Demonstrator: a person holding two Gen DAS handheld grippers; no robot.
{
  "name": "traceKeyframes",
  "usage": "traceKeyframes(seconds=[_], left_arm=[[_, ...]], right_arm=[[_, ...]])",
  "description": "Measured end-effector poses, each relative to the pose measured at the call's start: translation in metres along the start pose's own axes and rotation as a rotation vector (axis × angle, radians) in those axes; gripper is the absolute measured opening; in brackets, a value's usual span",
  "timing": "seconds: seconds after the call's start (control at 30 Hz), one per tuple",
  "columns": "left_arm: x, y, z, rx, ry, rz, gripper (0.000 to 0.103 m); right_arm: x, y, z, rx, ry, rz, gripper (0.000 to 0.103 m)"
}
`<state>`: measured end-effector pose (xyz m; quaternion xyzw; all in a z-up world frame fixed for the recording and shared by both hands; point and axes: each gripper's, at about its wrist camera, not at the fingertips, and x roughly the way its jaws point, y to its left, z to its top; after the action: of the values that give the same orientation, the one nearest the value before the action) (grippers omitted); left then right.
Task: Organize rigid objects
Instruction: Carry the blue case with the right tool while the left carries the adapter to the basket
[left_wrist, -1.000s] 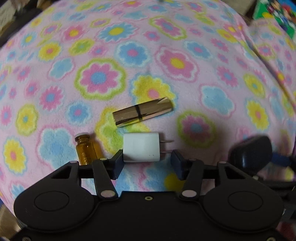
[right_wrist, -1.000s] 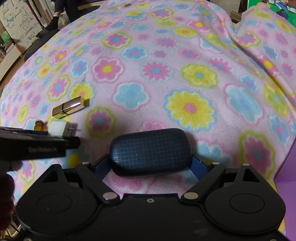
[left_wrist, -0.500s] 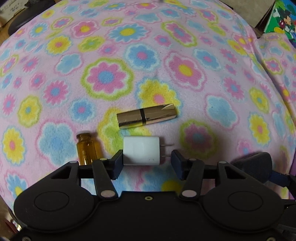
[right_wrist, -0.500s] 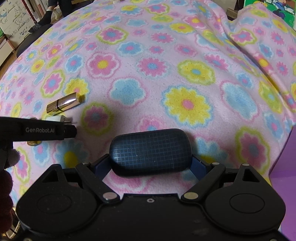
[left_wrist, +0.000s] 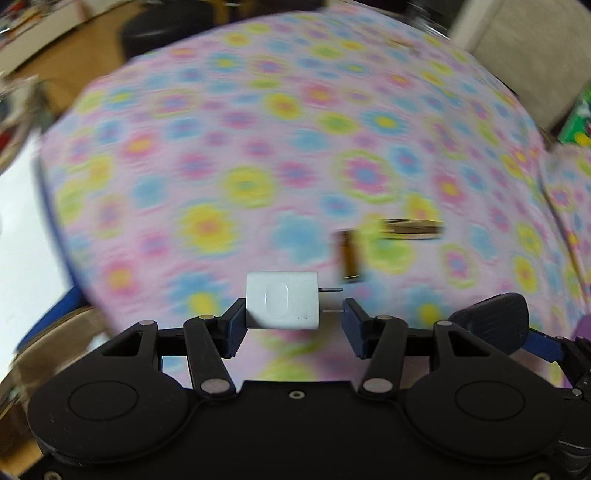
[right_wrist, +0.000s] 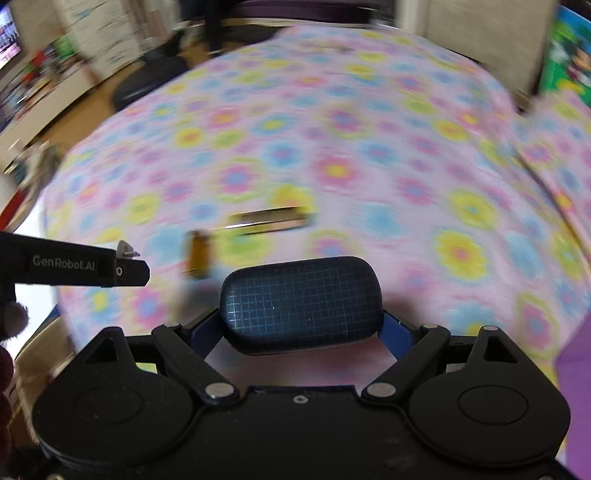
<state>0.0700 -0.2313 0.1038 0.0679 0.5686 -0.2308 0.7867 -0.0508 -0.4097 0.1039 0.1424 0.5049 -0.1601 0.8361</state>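
My left gripper (left_wrist: 293, 317) is shut on a white plug adapter (left_wrist: 282, 305), its prongs against the right finger, and holds it above the flowered blanket (left_wrist: 258, 155). My right gripper (right_wrist: 301, 325) is shut on a dark blue grid-patterned case (right_wrist: 301, 302), also seen in the left wrist view (left_wrist: 491, 321). An amber vial (left_wrist: 349, 254) and a gold tube (left_wrist: 410, 227) lie on the blanket beyond; both show blurred in the right wrist view, the vial (right_wrist: 199, 254) left of the tube (right_wrist: 269, 221). The left gripper (right_wrist: 122, 269) shows at the right wrist view's left edge.
The blanket's left edge drops to a white floor (left_wrist: 22, 240). A purple box corner (right_wrist: 576, 369) stands at the right. A dark round seat (left_wrist: 166, 26) and a colourful box (right_wrist: 569, 55) lie beyond the blanket.
My left gripper has lifted the white adapter off the blanket and swung left, away from the vial and tube. The right gripper has risen too with the case. Both views are motion-blurred.
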Motion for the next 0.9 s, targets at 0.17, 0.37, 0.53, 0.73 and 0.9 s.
traceKeyframes(seconds=[0.17,0.37,0.53,0.73,0.9], left_arm=[[-0.019,0.094,-0.024,-0.15,-0.003,0.087,0.052],[-0.019,0.201,-0.061,-0.359,0.032,0.244,0.052],[-0.008,0.271,-0.091,-0.503,0.084,0.319,0.052],[0.015,0.318,-0.115,-0.638,0.164,0.267,0.052],[0.027,0.329,-0.126,-0.671,0.216,0.267,0.052]], right_arm=[[0.012,0.091,-0.013,-0.142,0.077,0.127,0.09],[0.037,0.206,-0.04,-0.288,0.192,0.231,0.09],[0.053,0.281,-0.061,-0.377,0.246,0.246,0.09],[0.08,0.335,-0.08,-0.442,0.3,0.227,0.09],[0.103,0.354,-0.086,-0.46,0.328,0.202,0.09]])
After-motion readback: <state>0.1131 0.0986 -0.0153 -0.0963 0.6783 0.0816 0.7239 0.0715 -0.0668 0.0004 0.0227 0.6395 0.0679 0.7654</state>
